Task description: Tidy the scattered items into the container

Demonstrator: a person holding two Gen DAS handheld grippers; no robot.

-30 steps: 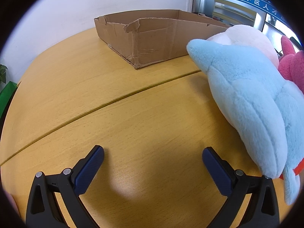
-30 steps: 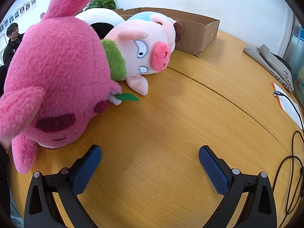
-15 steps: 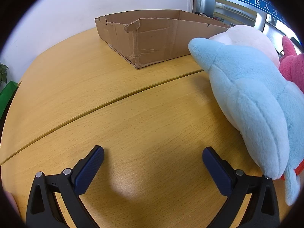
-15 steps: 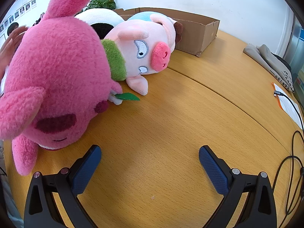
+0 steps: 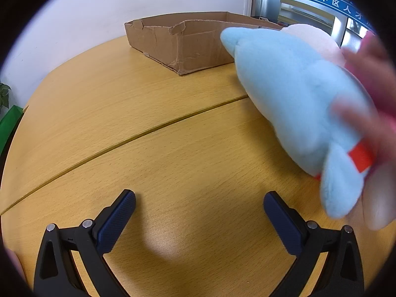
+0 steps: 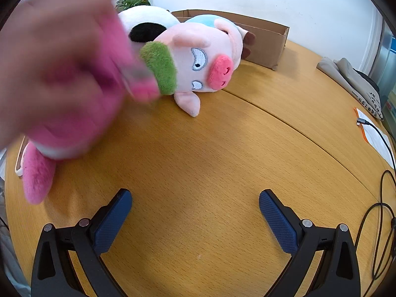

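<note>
Wooden table point(image 5: 148, 113): blue plush point(image 5: 297, 99) lies lengthwise, nose toward cardboard box point(image 5: 188, 44); both tongs point(image 5: 199, 212) point(image 6: 195, 210) spread, empty.

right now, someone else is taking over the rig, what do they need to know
Left tongs: open, empty, low over the wooden table.
Right tongs: open, empty, also over bare table.
Toys: the blue plush, pink pig plush, black-and-white plush and pink plush are bunched on the table in front of the cardboard box.
A blurred bare hand is on the pink plush right now; wait for it to clear.
Done: as far as the box interior shows, nothing is in it.
Left: every plush into the box.
</note>
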